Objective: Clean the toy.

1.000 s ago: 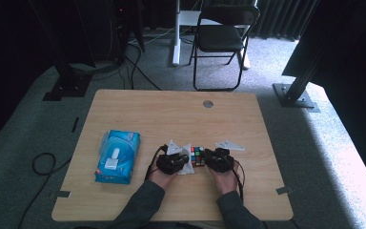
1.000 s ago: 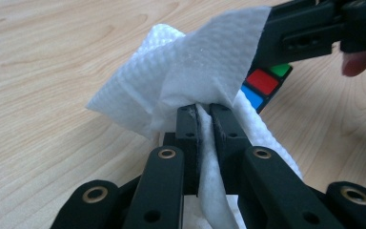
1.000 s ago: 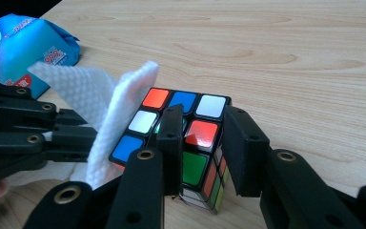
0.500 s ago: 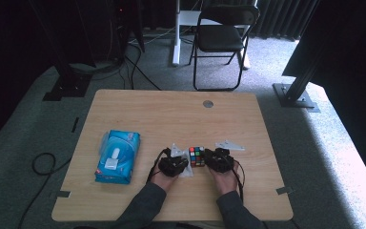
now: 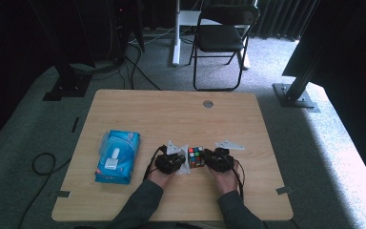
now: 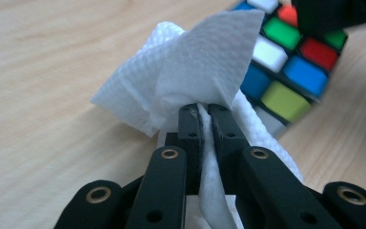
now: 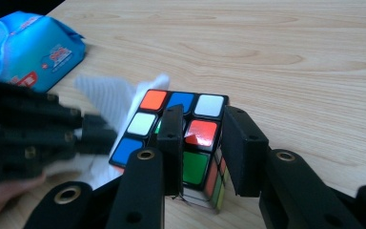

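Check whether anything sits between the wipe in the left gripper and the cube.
Nothing visible does. The left gripper is shut on the white wipe, which already lies against the puzzle cube. The right gripper clamps the cube's near corner, away from that side.

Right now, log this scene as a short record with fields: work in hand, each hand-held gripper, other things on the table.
work: wiping a puzzle cube with a white wipe
left hand-held gripper: jaws shut on the white wipe, which is pressed against the cube's side
right hand-held gripper: jaws closed on a corner of the cube, one across its top face, one on its far side
cube: stands on the wooden table, between the two grippers
other: blue pack of wet wipes, lying flat to the left, apart from the cube
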The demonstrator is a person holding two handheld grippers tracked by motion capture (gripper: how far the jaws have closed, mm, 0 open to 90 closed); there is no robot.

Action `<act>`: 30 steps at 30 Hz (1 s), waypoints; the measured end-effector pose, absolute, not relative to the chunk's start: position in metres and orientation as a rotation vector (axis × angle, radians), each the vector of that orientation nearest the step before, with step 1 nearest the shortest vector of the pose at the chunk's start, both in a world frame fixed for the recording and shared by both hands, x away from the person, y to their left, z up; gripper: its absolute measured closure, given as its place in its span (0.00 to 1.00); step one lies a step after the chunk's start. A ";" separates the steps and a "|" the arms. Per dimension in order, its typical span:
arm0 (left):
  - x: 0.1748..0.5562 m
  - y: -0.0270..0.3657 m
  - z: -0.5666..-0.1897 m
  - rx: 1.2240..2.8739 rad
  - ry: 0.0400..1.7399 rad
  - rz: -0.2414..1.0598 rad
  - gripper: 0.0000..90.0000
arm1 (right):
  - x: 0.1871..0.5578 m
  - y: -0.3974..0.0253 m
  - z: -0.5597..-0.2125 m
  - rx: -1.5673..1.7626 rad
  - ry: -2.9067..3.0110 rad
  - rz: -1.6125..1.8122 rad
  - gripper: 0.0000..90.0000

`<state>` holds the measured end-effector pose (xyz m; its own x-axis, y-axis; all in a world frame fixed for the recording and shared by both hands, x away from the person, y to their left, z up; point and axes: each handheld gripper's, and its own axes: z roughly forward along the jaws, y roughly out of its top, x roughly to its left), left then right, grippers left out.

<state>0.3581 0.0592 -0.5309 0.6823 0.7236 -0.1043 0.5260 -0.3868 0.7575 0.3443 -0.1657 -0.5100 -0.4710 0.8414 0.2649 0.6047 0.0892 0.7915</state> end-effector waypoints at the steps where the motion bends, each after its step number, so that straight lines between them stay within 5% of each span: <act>1: 0.359 0.061 -0.529 2.069 0.963 0.314 0.95 | 0.344 -0.165 -0.510 1.439 2.116 1.324 0.78; 14: 0.367 0.068 -0.524 2.049 0.963 0.308 0.95 | 0.343 -0.157 -0.508 1.324 2.226 1.328 0.78; 30: 0.346 0.061 -0.529 2.021 0.923 0.230 0.95 | 0.341 -0.158 -0.506 1.424 2.073 1.230 0.64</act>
